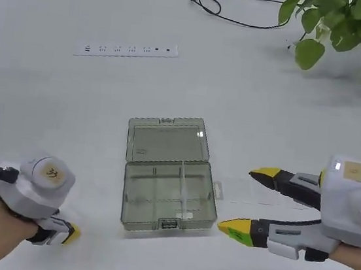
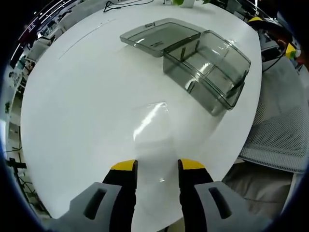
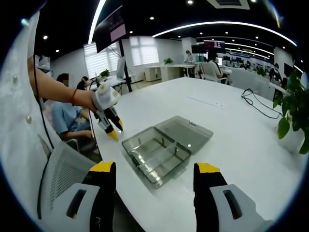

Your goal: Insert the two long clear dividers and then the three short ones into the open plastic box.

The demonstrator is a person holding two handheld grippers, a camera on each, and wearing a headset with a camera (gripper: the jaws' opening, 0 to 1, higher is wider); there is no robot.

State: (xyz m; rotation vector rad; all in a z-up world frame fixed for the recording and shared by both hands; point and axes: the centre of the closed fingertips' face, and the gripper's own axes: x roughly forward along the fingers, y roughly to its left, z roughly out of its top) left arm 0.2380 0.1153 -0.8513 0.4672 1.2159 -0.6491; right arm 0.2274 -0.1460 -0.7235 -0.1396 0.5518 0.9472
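The open plastic box (image 1: 166, 143) lies on the white table (image 1: 72, 108) in front of the person, lid folded flat behind it. Clear walls already cross its tray, so the inserting looks partly done, though how many dividers are seated cannot be told. A clear strip (image 2: 150, 116), probably a divider, lies flat on the table between the box and the left gripper (image 1: 68, 233). Another small clear piece (image 1: 217, 190) lies just beside the box's right wall. Picking up one of these seems the step in hand. That calls for pinching a thin, flat, slippery edge, then standing it upright over its slot. The left gripper hangs low, left of the box, jaws apart and holding nothing. The right gripper (image 1: 241, 202) hovers right of the box, pointing at it, jaws spread wide and bare.
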